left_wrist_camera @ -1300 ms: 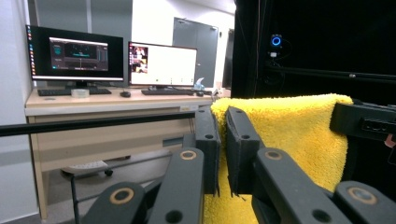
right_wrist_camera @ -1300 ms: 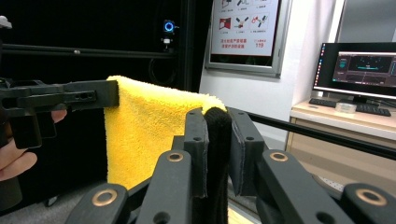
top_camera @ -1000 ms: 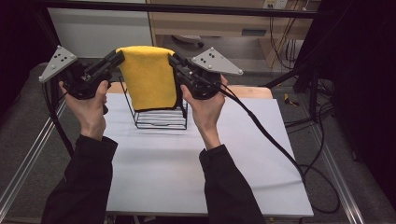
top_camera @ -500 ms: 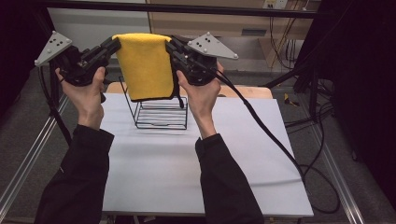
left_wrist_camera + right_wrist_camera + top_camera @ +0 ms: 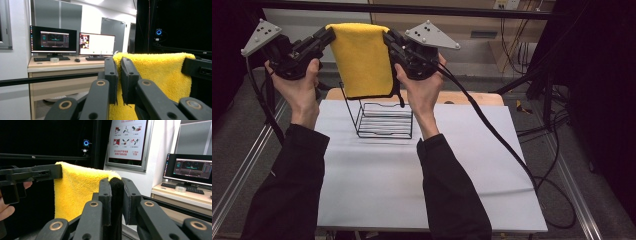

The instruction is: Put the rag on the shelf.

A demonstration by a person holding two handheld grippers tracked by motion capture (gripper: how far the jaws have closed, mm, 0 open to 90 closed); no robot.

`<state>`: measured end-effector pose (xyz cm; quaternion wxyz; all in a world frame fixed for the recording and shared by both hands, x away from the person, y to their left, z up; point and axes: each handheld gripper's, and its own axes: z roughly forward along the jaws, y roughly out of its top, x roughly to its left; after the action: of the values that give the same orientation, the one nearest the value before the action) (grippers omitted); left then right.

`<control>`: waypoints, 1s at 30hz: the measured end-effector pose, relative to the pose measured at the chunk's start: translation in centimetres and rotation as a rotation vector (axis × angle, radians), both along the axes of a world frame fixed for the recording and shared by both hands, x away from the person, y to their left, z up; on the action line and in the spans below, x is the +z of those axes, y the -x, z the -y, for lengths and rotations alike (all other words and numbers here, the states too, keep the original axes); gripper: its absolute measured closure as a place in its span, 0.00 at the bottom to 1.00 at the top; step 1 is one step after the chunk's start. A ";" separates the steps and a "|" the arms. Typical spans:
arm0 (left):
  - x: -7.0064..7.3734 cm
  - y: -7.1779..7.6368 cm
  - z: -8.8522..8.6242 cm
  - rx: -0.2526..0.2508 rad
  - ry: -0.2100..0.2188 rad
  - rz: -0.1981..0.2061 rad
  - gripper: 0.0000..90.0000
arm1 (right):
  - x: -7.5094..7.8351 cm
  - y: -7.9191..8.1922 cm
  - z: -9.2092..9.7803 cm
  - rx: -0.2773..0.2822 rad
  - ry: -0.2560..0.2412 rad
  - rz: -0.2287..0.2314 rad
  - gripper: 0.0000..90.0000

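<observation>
Pinching yellow towel corners, left gripper, right gripper, rack top hidden.

White table; lit monitors on wooden desk; grey floor.

Even overhead light, soft shadows on table; dark surroundings; slight blur.

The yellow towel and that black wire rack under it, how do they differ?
The yellow towel is soft, solid and bright; the wire rack is black, rigid and see-through. The towel hangs in the air, pinched at its top corners by the left gripper and right gripper; the rack stands on the table.
</observation>
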<state>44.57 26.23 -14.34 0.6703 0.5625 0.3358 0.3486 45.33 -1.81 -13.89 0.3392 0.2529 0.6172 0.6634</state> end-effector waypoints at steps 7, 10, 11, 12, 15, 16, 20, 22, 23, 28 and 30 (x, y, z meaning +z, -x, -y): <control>1.0 -1.0 0.1 0.008 -0.013 0.011 0.94 | 0.9 -0.9 -0.2 -0.012 -0.007 0.004 0.88; 1.3 -1.5 0.2 0.007 -0.008 0.008 0.94 | 1.3 -1.4 -0.1 -0.018 -0.007 0.005 0.88; 1.4 -1.7 0.2 0.006 -0.003 0.008 0.94 | 1.4 -1.5 -0.1 -0.021 -0.005 0.007 0.88; 1.5 -1.8 0.2 0.005 -0.001 0.008 0.94 | 1.5 -1.7 -0.1 -0.021 -0.006 0.008 0.88; 1.7 -2.1 0.3 0.011 -0.008 0.016 0.94 | 1.7 -2.1 -0.2 -0.024 -0.009 0.013 0.88; 1.8 -2.2 0.3 0.015 -0.012 0.023 0.94 | 1.8 -2.2 -0.2 -0.027 -0.009 0.014 0.88; 1.9 -2.8 0.1 0.014 0.000 0.027 0.94 | 2.1 -2.6 -0.4 -0.028 -0.011 0.027 0.88; 1.9 -3.1 0.0 0.019 0.002 0.026 0.94 | 2.3 -2.9 -0.5 -0.032 -0.007 0.028 0.88; 1.9 -3.2 0.0 0.024 -0.003 0.025 0.94 | 2.3 -3.1 -0.6 -0.033 -0.002 0.030 0.88; 2.1 -4.2 -0.2 0.040 0.002 0.020 0.94 | 2.6 -3.9 -1.0 -0.035 0.006 0.034 0.88; 2.2 -4.5 -0.2 0.043 0.000 0.019 0.94 | 2.6 -4.2 -1.2 -0.038 0.011 0.034 0.88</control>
<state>49.11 26.45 -12.19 0.6659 0.5516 0.3415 0.3683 49.57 -0.65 -11.29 0.3637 0.2512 0.6101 0.6576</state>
